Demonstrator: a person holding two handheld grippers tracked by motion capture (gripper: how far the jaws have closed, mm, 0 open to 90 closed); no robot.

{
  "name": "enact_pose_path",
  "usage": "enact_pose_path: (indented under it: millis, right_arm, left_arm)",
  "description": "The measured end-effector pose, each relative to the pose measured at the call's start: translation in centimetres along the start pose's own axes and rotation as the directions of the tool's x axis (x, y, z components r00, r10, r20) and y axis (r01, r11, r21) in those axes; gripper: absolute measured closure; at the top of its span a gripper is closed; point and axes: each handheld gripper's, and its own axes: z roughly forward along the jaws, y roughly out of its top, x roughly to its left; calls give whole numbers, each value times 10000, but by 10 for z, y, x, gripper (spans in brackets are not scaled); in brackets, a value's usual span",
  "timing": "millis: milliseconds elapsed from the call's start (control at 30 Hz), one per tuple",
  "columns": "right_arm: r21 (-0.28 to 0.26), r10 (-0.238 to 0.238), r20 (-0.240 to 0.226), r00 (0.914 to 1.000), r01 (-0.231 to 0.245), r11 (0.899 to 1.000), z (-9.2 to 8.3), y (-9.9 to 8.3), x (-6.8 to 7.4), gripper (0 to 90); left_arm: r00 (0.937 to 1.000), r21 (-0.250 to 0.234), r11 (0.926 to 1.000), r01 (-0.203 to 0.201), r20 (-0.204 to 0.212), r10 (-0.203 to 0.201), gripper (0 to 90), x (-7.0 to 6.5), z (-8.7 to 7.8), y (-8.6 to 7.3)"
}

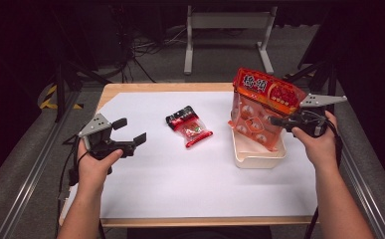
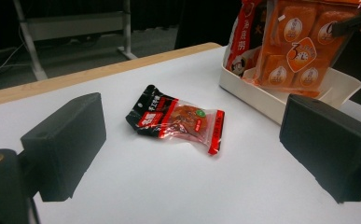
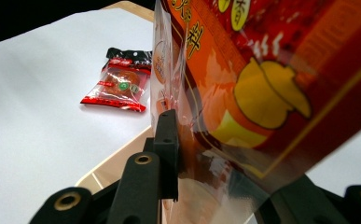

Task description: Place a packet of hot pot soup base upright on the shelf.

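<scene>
Right gripper clamped on large orange snack bag, upright in cream tray at right; left gripper wide open, empty, near left; small red packet flat mid-table.

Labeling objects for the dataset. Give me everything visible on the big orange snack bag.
The big orange snack bag is glossy plastic: a red-orange printed top band, a clear lower body showing small wrapped orange packets inside. It stands upright, leaning slightly, its bottom in the cream tray at the table's right. The right gripper is shut on its side edge, one black jaw on each face.
</scene>
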Motion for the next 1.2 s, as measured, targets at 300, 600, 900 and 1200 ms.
enact_pose_path:
  millis: [300, 600, 900, 1200]
  right_arm:
    - [124, 151, 126, 9998, -153, 9998, 5, -6, -2, 709]
    - [1017, -346, 462, 9983, 297, 9944, 26, -12, 10, 709]
    - [660, 97, 364, 9993, -121, 9977, 24, -23, 1, 707]
    - [12, 763, 522, 9957, -764, 9971, 21, -41, -5, 683]
  left_arm:
    - [10000, 55, 10000, 65, 24, -65, 79, -1, 2, 0]
    - [10000, 56, 10000, 26, 51, -26, 79, -1, 2, 0]
    - [10000, 111, 9999, 51, 54, -51, 79, -1, 3, -1]
    - [10000, 112, 9999, 10, 12, -10, 84, -1, 5, -3]
